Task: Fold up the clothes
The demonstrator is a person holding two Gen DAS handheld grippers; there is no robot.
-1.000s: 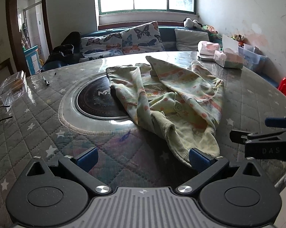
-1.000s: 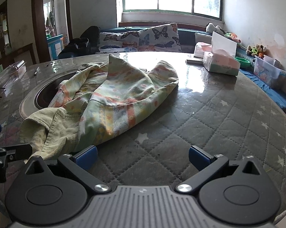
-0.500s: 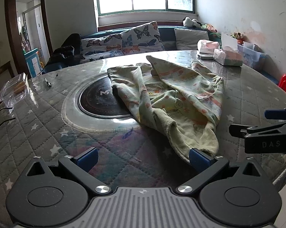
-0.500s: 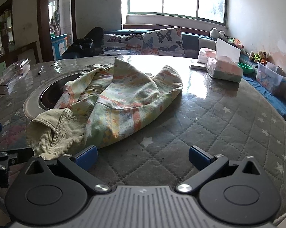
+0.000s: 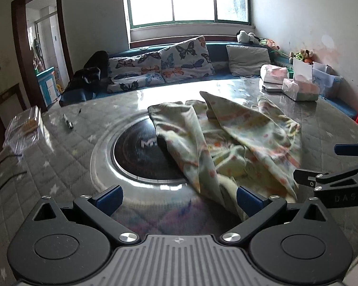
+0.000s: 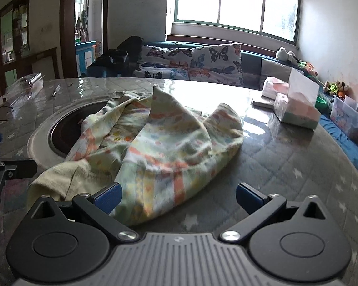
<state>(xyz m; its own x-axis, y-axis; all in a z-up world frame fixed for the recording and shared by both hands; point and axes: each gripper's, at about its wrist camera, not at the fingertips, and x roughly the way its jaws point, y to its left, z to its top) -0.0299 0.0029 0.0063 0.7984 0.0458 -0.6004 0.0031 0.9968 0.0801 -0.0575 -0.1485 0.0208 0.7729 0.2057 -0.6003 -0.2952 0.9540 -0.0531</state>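
Both grippers stood wide apart and empty at the near edge of the garment.
Left gripper (image 5: 178,196) had its right finger against the ribbed cuff; right gripper (image 6: 178,196) had its left finger touching the hem. Soft, crumpled pastel-printed garment (image 6: 159,140) lay on the quilted, star-marked table (image 6: 286,157), partly over the round dark cooktop (image 5: 143,155).

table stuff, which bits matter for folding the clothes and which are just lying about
For the job:
patterned garment
left gripper
right gripper

Just lying about:
tissue box
pen
clear plastic container
round cooktop
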